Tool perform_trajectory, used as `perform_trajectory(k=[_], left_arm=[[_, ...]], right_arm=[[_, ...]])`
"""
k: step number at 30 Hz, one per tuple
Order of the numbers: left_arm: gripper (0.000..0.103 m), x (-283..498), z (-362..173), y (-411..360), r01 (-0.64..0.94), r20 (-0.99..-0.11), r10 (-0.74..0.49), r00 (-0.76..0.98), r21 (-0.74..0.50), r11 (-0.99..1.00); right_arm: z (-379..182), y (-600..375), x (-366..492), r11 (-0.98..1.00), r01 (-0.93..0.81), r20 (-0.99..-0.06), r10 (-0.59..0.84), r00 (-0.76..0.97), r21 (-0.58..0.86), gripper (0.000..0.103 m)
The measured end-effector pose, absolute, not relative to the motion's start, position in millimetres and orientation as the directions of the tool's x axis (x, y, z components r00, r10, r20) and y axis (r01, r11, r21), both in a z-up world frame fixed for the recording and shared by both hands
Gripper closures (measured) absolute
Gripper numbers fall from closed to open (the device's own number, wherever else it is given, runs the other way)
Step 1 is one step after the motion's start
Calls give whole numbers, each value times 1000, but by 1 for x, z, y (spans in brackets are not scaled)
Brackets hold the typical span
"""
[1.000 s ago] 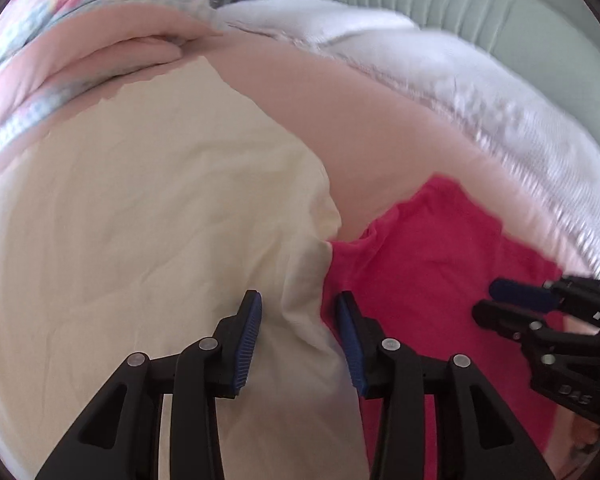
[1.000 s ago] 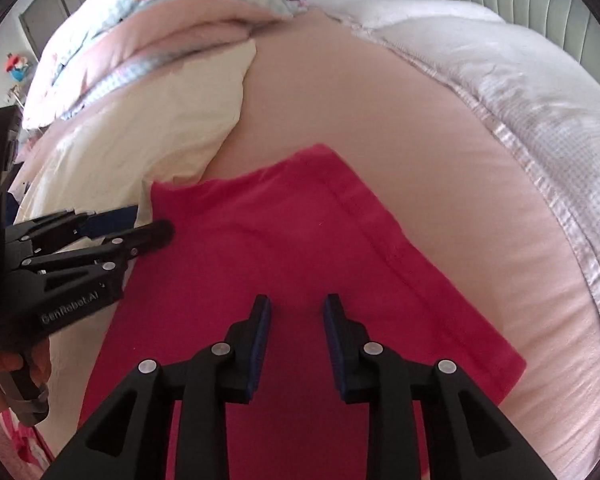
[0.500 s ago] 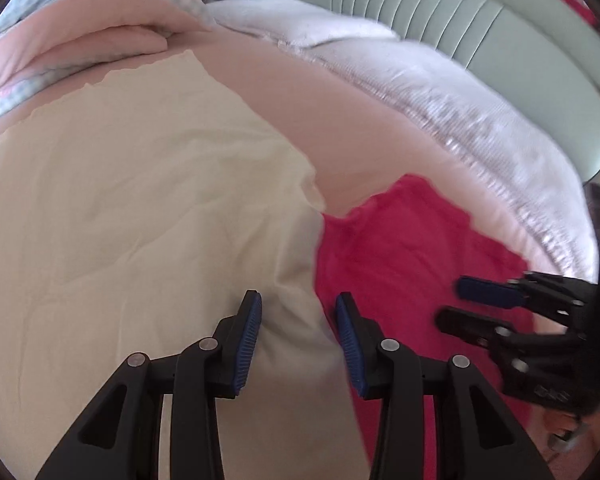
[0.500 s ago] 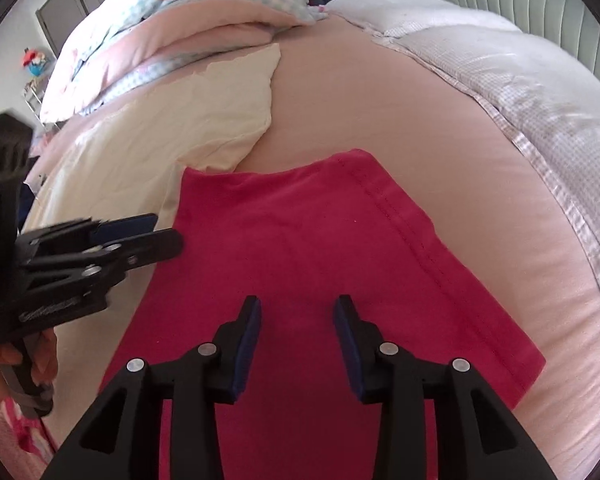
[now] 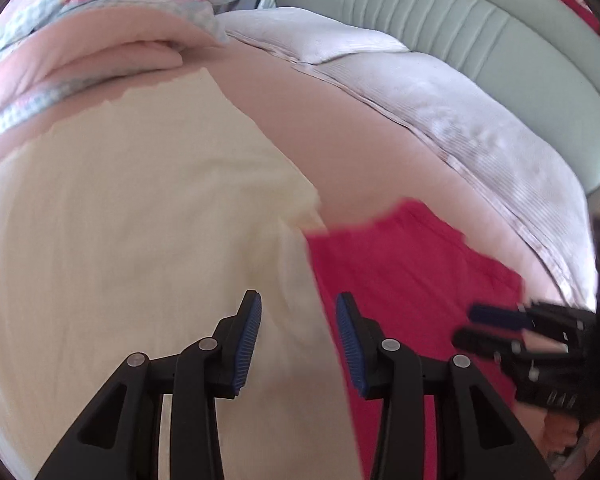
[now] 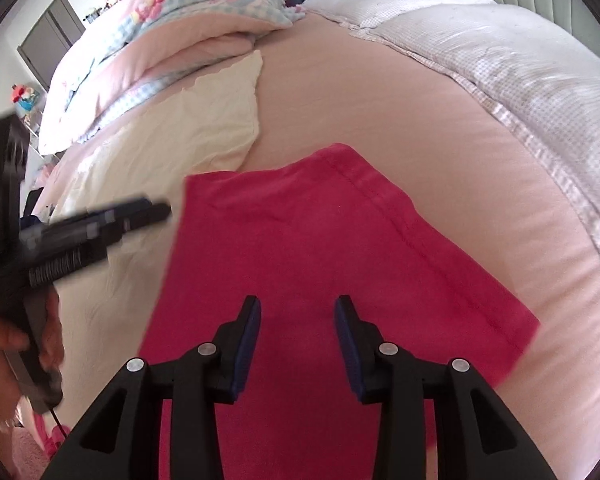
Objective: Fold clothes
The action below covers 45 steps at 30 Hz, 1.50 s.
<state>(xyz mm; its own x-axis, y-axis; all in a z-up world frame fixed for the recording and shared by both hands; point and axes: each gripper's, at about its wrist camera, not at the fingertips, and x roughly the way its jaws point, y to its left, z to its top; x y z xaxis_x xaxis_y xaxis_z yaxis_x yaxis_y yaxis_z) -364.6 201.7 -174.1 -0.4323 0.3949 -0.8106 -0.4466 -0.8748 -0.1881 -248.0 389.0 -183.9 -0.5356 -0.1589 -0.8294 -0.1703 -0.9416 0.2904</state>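
A folded magenta garment (image 6: 320, 264) lies flat on the pink bed sheet (image 6: 380, 120); the left wrist view shows it (image 5: 400, 280) at lower right. A cream cloth (image 5: 120, 240) lies spread to its left, its edge touching the magenta one. My left gripper (image 5: 298, 340) hovers open over the seam between the two cloths, nothing between its pads. My right gripper (image 6: 296, 344) stands open above the magenta garment, holding nothing. Each gripper shows in the other's view: the right (image 5: 496, 328) at the far right, the left (image 6: 112, 220) blurred at the left, with a hand (image 6: 4, 344) on it.
Stacked pink and blue-checked quilts (image 6: 172, 32) lie at the back left. A white quilted cover (image 6: 520, 60) runs along the right beside a pale green padded headboard (image 5: 460, 28). A dark cupboard (image 6: 48, 48) and toys stand beyond the bed's left edge.
Both grippers have pulled back and up from the cloths, so more of the bed shows. The right gripper's jaws have widened since a second ago. The magenta garment has stayed flat.
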Motion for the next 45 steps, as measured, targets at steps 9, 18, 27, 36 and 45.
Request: perform_trajectory(k=[9, 18, 27, 36, 45], left_arm=[[66, -243, -185, 199, -510, -889, 283, -360, -66, -858], [64, -159, -201, 156, -506, -898, 261, -353, -51, -861], [64, -122, -195, 101, -395, -844, 399, -357, -251, -884], [64, -144, -199, 119, -374, -828, 374, -419, -218, -901], [58, -101, -211, 134, -411, -791, 344, -506, -129, -903]], right_arm=[[-186, 328, -190, -949, -191, -868, -133, -478, 251, 65], [-187, 280, -137, -988, -138, -900, -2, -435, 69, 55], [-185, 256, -106, -995, -95, -917, 6, -399, 34, 55], [-183, 241, -123, -987, -97, -893, -74, -444, 130, 55], [-194, 244, -103, -987, -100, -908, -74, -413, 126, 55]])
